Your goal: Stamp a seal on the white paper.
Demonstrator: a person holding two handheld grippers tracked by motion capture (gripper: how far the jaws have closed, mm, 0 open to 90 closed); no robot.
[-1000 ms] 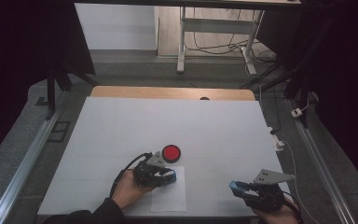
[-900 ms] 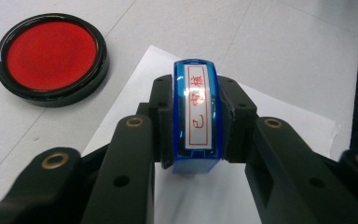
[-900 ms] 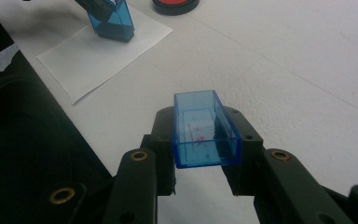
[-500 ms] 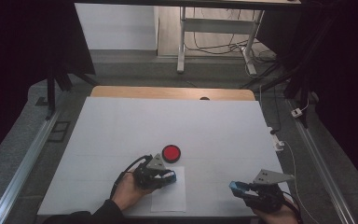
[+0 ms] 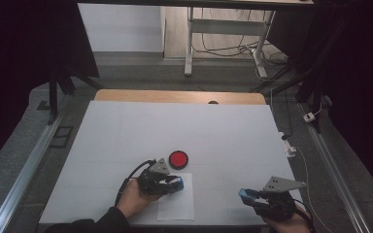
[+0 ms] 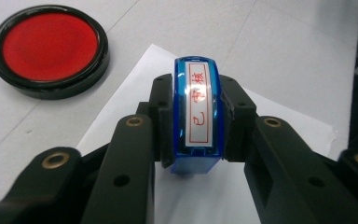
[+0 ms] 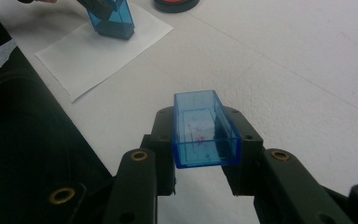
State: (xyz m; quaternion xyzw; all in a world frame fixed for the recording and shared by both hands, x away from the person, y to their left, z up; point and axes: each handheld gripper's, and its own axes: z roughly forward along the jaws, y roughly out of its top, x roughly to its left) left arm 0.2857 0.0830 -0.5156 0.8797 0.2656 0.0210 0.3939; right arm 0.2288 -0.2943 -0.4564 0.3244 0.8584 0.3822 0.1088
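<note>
Your left gripper [image 5: 167,184] still clamps the blue plastic stamp [image 6: 197,119] on the white paper sheet [image 5: 176,204], barely moved; your right gripper [image 5: 257,198] grips its blue cap [image 7: 205,130].

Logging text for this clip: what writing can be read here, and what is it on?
"已审核": red characters in a red frame on the label of the blue stamp held in the left gripper.
Red marks inside the blue cap in the right gripper: smeared, unreadable.
</note>
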